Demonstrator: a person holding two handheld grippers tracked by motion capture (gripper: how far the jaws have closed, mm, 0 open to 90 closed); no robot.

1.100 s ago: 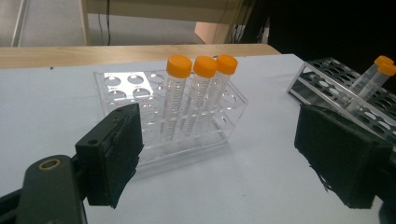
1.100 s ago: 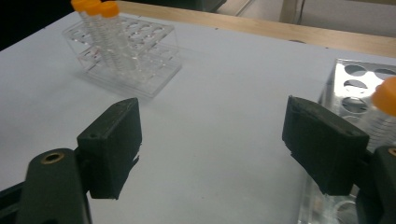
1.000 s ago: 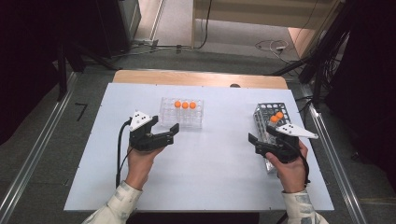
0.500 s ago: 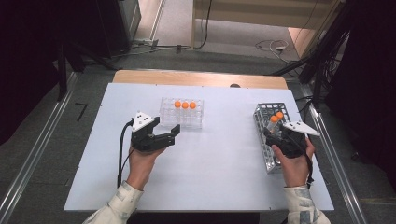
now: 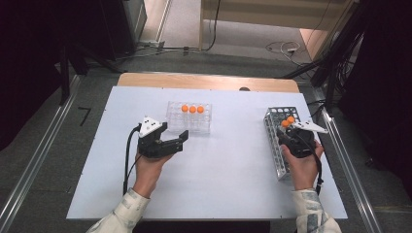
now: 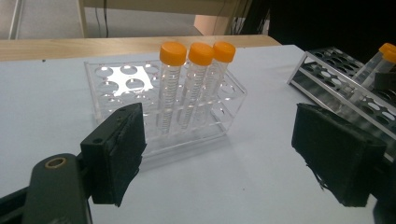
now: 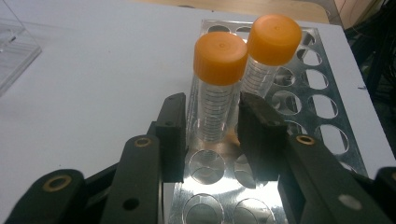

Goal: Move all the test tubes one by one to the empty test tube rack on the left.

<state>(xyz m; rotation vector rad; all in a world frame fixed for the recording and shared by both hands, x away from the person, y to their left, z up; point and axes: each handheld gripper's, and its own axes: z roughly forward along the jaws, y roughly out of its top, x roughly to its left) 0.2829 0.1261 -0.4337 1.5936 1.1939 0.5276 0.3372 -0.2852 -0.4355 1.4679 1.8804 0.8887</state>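
My left gripper [image 5: 176,141] hangs wide open and empty just before the clear rack [image 5: 189,117], where three capped tubes [image 6: 200,84] already stand. Open table lies between the racks. My right gripper [image 7: 212,123] brackets the nearer tube [image 7: 217,88] in the metal rack [image 5: 277,145], jaws closing, grip uncertain; two tubes remain.

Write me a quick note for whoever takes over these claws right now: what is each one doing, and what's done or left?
Right claw: jaws close around the nearer orange-capped tube in the metal rack, a slight gap still showing; grip not confirmed.
Left claw: open, holding nothing, beside the clear rack.
Done: three tubes stand in the clear rack.
Left: two tubes remain in the metal rack; probably move both across, nearer one first.
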